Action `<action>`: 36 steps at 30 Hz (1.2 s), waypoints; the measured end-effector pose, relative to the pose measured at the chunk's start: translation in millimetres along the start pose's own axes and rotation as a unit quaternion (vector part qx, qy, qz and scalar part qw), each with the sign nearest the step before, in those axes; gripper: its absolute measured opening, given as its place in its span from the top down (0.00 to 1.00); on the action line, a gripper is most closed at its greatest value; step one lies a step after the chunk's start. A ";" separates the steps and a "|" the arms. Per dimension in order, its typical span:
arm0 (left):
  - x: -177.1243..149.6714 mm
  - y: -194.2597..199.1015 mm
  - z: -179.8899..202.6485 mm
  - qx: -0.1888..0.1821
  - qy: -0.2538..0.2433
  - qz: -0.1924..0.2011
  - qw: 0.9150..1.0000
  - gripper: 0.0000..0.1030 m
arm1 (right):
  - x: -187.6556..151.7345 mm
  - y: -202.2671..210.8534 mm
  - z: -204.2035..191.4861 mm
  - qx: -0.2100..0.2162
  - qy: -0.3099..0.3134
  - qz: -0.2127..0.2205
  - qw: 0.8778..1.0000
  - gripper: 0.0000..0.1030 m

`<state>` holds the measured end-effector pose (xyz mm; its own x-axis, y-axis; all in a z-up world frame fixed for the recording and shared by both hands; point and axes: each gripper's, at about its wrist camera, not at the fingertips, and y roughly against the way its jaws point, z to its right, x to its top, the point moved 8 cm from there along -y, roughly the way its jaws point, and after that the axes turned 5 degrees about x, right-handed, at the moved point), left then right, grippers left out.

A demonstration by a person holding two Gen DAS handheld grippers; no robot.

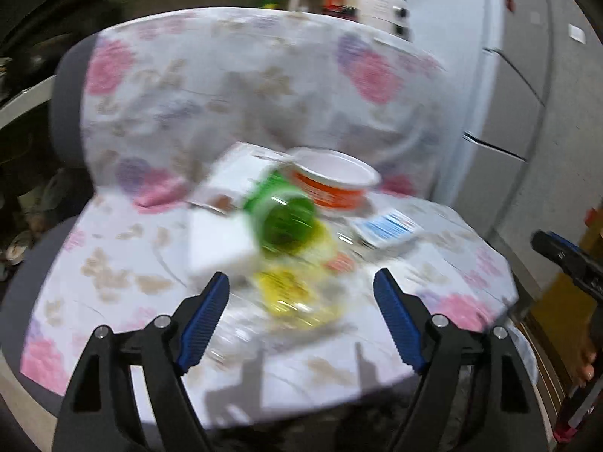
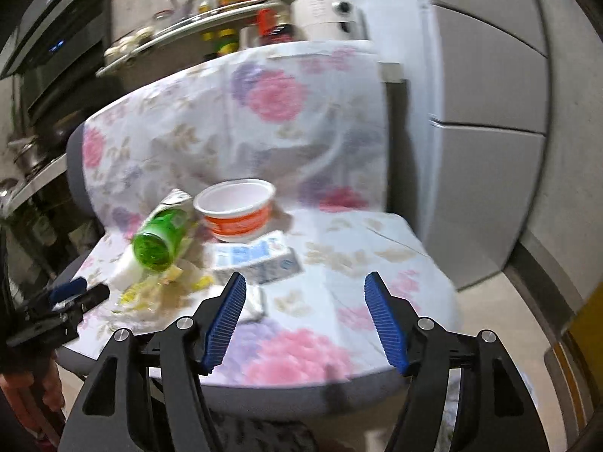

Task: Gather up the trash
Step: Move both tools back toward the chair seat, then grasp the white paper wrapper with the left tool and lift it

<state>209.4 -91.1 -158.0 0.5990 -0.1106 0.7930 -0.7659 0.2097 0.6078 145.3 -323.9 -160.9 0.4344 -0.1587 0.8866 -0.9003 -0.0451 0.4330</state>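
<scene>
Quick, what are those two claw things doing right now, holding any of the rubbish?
Left gripper: jaws open, holding nothing.
Right gripper: jaws open, holding nothing.

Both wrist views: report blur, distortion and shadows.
Left wrist view: heavy motion blur smears the green bottle and the orange tub; left gripper sharp, its shadow on the floral cloth. Right wrist view: milder blur, fisheye bending the fridge.
</scene>
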 end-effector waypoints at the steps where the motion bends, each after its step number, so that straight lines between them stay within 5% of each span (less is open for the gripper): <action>1: 7.7 -3.4 -8.2 0.007 0.003 0.002 1.000 0.25 | 2.8 -2.9 -4.3 0.004 0.003 0.001 1.000 0.35; 9: 70.8 -62.8 -30.2 0.012 -0.007 -0.004 1.000 0.26 | 23.6 -37.3 -20.0 0.016 0.017 0.000 1.000 0.35; 24: 80.5 -166.5 -31.4 -0.002 0.007 -0.096 0.995 0.30 | 50.5 -99.0 -23.8 0.022 0.023 0.000 1.000 0.35; 34: 75.5 -165.2 -42.0 -0.077 0.060 -0.113 0.989 0.54 | 42.8 -102.5 -20.6 0.027 0.018 -0.008 0.999 0.35; 35: 77.1 -162.7 -44.6 -0.082 0.066 -0.110 0.988 0.71 | 42.4 -100.0 -20.7 0.027 0.018 -0.007 0.999 0.35; 36: 78.2 -160.8 -46.5 -0.092 0.073 -0.110 0.987 0.76 | 42.5 -98.3 -21.2 0.028 0.018 -0.006 0.999 0.35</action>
<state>390.3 -88.2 -195.6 0.7832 -0.0342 0.6209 -0.5672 0.3699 0.7358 252.9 -305.3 -162.3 0.4446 -0.1216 0.8875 -0.8950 -0.1012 0.4345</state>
